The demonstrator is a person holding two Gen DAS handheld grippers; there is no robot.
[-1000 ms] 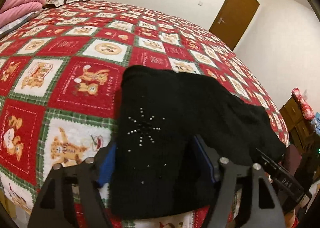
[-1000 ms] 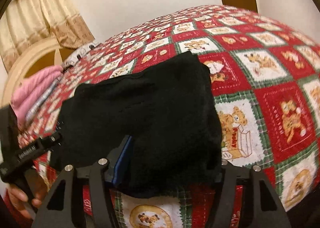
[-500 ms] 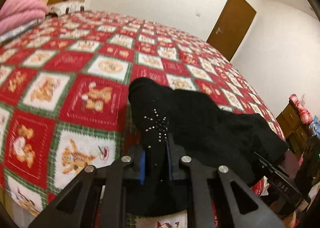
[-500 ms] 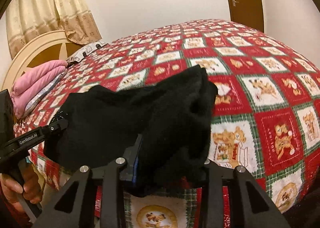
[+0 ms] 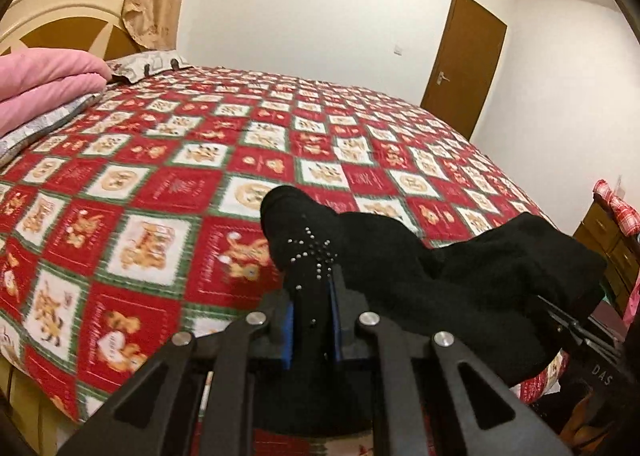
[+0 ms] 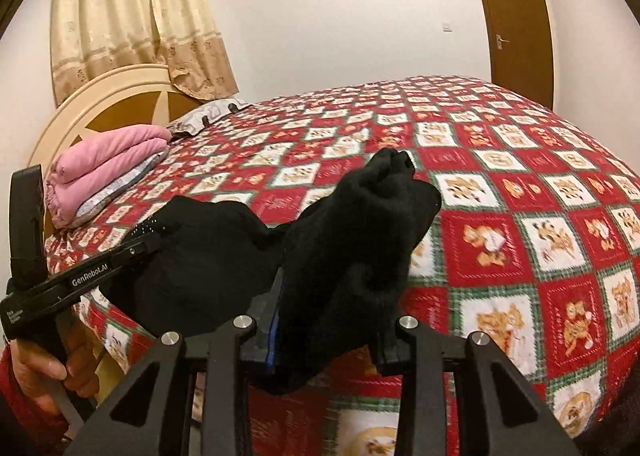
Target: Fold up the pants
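1. The bedspread [image 5: 168,183] beyond the pants [image 5: 400,256] lies open and flat from the near edge to the far side.
2. The pink blanket [image 6: 104,167], stacked on grey bedding, blocks the head end near the headboard [image 6: 100,95].
3. A pillow [image 6: 208,115] lies just beside the blanket, against the headboard.
4. The curtain [image 6: 136,15] hangs over the headboard.
5. The pants span the gap between the left gripper [image 5: 312,320] and the right gripper [image 6: 332,320]; no clear path runs between them.
6. A dresser [image 5: 604,240] stands close off the foot-end corner.
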